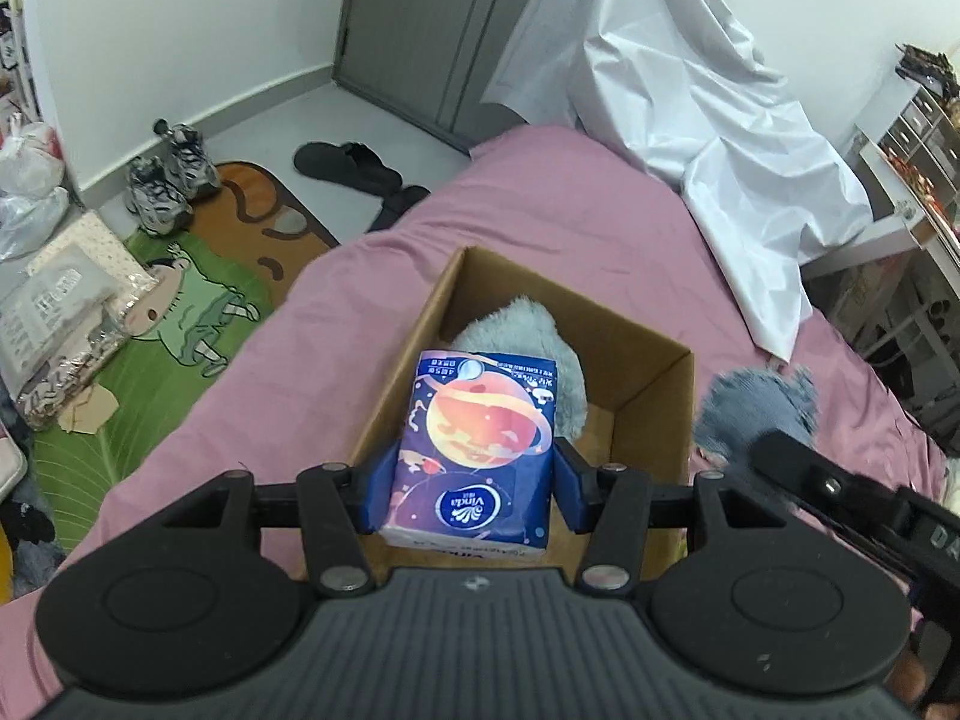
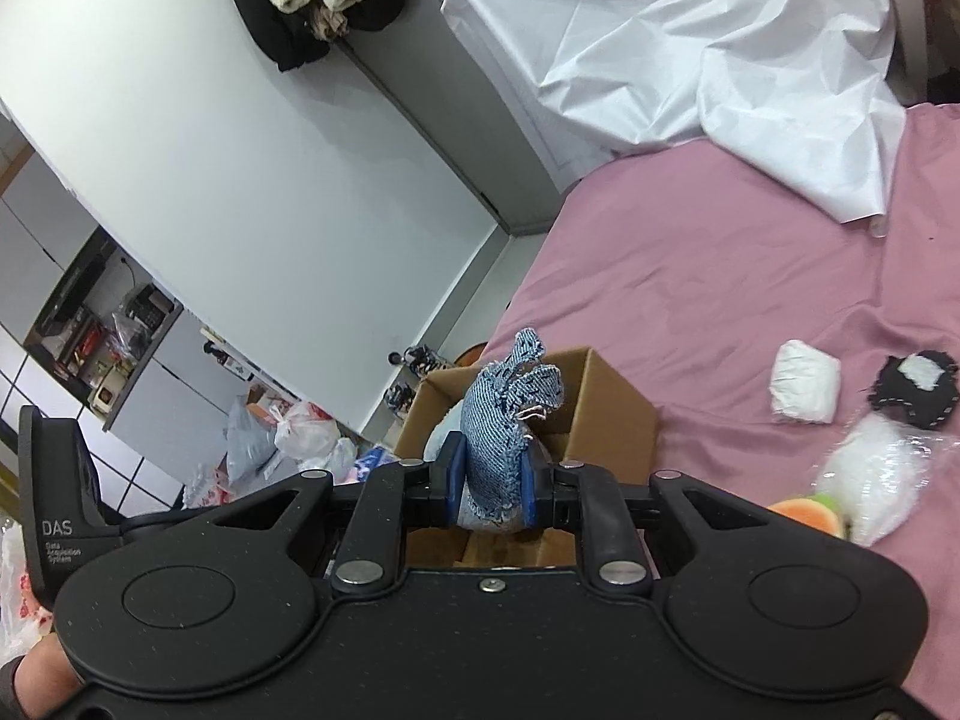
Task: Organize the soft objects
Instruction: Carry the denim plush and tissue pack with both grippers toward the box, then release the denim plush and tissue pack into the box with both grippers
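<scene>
An open cardboard box (image 1: 654, 420) stands on the pink bed; it also shows in the right wrist view (image 2: 612, 402). A grey plush toy (image 1: 528, 330) lies inside it. My left gripper (image 1: 474, 480) is shut on a blue Vinda tissue pack (image 1: 480, 438) and holds it over the box's near edge. My right gripper (image 2: 489, 480) is shut on a blue denim soft toy (image 2: 504, 414) just above and beside the box; the toy also shows in the left wrist view (image 1: 756, 408), right of the box.
On the pink sheet (image 2: 720, 276) lie a white soft pack (image 2: 804, 390), a black-and-white plush (image 2: 912, 396) and a bagged white plush (image 2: 870, 480). A white plastic sheet (image 1: 690, 90) drapes the bed's far end. Shoes (image 1: 168, 180), slippers (image 1: 354, 162) and bags lie on the floor, left.
</scene>
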`<state>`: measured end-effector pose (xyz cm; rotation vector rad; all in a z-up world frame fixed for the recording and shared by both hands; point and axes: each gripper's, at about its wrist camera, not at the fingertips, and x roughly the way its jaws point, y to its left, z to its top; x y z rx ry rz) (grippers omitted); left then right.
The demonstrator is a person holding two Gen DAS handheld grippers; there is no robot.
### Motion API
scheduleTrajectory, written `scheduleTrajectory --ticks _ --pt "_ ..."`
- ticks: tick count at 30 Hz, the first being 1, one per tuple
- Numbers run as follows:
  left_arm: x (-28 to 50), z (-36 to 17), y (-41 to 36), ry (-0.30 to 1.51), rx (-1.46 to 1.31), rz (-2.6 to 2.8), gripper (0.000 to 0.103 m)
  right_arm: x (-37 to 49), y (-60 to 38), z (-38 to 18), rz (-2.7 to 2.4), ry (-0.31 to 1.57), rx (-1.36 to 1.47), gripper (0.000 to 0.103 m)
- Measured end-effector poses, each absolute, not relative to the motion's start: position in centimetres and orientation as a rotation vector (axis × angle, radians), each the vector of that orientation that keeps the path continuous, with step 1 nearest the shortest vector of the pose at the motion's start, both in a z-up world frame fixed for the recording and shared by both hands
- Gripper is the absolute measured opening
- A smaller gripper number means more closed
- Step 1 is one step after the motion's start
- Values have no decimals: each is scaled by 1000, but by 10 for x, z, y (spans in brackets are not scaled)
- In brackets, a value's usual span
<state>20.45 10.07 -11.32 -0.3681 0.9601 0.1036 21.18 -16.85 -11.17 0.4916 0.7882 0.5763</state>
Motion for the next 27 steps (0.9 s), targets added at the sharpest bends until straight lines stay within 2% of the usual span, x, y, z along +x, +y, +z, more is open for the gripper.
scheduleTrajectory --ticks 12,13,16,19,20,27 --pt "214 -120 111 934 -380 101 58 234 -135 -121 517 834 426 19" --pt "214 -120 112 933 -385 100 59 236 -132 -121 511 835 417 22" --pt "212 -117 114 928 -385 96 66 238 -126 -121 487 833 395 24" --pt "211 -117 114 929 -378 110 72 235 -125 -118 483 830 393 44" --pt "210 -117 113 932 -378 112 74 234 -124 -117 479 825 389 47" --pt "204 -114 109 941 -360 125 82 220 -135 -105 460 811 380 53"
